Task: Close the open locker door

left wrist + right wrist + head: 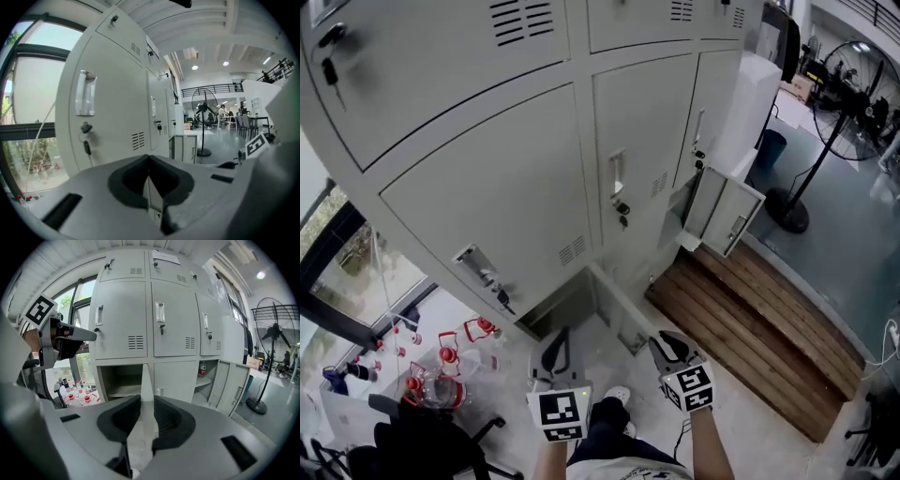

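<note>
Grey lockers [487, 197] are filling the background. The open locker door [146, 380] is jutting edge-on from the bottom row, ahead of the right gripper [146, 401], whose jaws are standing slightly apart and empty. The left gripper [149, 160] is holding its jaws together.

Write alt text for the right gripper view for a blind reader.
Grey lockers with two bottom doors open: the left door edge-on, the right door swung right, showing a bottle on a shelf. The right gripper, jaws apart and empty, fills the foreground; the left gripper is upper left.
</note>
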Action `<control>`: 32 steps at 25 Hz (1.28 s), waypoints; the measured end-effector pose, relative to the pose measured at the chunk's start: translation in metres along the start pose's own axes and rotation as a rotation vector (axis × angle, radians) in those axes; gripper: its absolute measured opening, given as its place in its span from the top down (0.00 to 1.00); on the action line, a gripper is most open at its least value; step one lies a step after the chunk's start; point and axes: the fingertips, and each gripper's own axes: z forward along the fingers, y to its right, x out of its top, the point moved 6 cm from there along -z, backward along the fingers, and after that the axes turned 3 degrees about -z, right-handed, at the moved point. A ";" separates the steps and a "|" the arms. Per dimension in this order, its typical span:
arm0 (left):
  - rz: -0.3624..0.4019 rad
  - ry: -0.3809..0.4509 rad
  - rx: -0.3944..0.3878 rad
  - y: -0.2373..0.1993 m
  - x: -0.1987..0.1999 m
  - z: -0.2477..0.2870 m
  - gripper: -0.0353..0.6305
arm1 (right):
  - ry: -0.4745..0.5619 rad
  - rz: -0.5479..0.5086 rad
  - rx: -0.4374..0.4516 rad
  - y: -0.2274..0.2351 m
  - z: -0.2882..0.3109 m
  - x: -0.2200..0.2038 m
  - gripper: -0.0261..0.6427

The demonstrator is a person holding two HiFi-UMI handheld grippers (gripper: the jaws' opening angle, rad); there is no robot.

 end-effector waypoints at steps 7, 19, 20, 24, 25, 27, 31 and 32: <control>-0.023 0.002 0.145 -0.028 -0.013 -0.062 0.94 | 0.019 -0.013 0.080 -0.039 0.005 0.002 0.81; -0.060 -0.007 0.295 -0.071 -0.030 -0.132 0.94 | 0.030 -0.037 0.191 -0.107 0.023 0.011 0.88; -0.064 -0.006 0.306 -0.076 -0.031 -0.135 0.94 | 0.031 -0.034 0.196 -0.111 0.025 0.012 0.88; -0.074 -0.001 0.339 -0.097 -0.033 -0.146 0.94 | 0.031 -0.044 0.225 -0.132 0.038 0.018 0.89; -0.075 0.002 0.344 -0.102 -0.033 -0.147 0.94 | 0.029 -0.050 0.231 -0.136 0.041 0.020 0.89; -0.077 0.006 0.354 -0.112 -0.032 -0.149 0.94 | 0.028 -0.060 0.243 -0.145 0.048 0.024 0.89; -0.081 0.010 0.364 -0.129 -0.031 -0.148 0.94 | 0.037 -0.063 0.258 -0.161 0.061 0.031 0.89; -0.081 0.010 0.366 -0.133 -0.031 -0.147 0.94 | 0.039 -0.064 0.261 -0.164 0.065 0.033 0.89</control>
